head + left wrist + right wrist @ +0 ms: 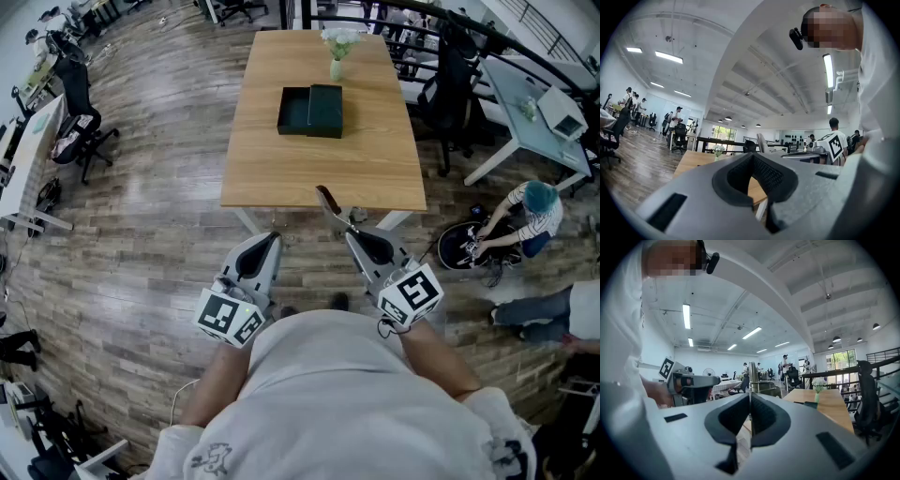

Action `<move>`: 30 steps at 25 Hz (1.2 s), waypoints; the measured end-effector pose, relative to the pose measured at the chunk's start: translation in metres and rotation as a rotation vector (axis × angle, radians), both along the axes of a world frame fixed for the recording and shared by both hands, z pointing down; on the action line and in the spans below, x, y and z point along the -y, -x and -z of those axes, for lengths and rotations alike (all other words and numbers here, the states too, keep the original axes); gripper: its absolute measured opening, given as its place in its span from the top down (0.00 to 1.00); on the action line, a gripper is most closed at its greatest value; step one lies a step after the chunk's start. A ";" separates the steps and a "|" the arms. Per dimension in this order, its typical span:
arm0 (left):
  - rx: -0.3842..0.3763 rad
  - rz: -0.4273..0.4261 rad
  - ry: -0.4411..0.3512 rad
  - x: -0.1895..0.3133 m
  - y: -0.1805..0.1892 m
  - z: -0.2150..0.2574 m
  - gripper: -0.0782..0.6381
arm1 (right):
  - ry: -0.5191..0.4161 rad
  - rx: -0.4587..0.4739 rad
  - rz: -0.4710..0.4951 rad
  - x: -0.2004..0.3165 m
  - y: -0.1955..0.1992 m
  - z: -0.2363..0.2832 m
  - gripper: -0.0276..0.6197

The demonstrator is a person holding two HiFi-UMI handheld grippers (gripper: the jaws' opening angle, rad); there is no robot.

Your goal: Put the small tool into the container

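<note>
A dark green container (309, 111) lies open on the wooden table (281, 173), its lid beside the tray; in the right gripper view the container (811, 404) shows far off. My right gripper (349, 232) is held in front of the table's near edge and is shut on the small tool (328, 201), a thin piece that sticks out past the jaws toward the table. In the right gripper view the tool (753, 373) rises from the closed pads of that gripper (750, 401). My left gripper (274, 236) hovers beside it over the floor, its jaws (753, 185) slightly apart with nothing between them.
A vase of white flowers (337, 52) stands at the table's far end. A black office chair (80, 117) is at the left, another chair (450, 75) and a white desk (534, 112) at the right. A person (525, 220) crouches on the floor at the right.
</note>
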State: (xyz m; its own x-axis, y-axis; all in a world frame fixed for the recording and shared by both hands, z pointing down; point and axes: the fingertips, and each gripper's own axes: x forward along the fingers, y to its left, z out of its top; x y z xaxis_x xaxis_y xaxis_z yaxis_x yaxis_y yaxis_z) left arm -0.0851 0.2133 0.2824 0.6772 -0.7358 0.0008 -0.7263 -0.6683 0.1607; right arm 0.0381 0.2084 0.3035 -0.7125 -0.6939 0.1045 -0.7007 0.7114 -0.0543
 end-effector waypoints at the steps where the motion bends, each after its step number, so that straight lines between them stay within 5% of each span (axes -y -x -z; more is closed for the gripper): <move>1: 0.001 -0.001 0.000 0.000 0.001 0.001 0.88 | 0.001 0.000 -0.002 0.000 0.001 0.001 0.94; 16: 0.006 0.048 0.020 0.018 0.002 -0.004 0.88 | 0.010 0.004 0.021 0.020 -0.011 -0.003 0.94; 30: 0.032 0.116 0.042 0.047 -0.047 -0.016 0.88 | 0.056 0.044 0.098 0.056 -0.064 -0.021 0.94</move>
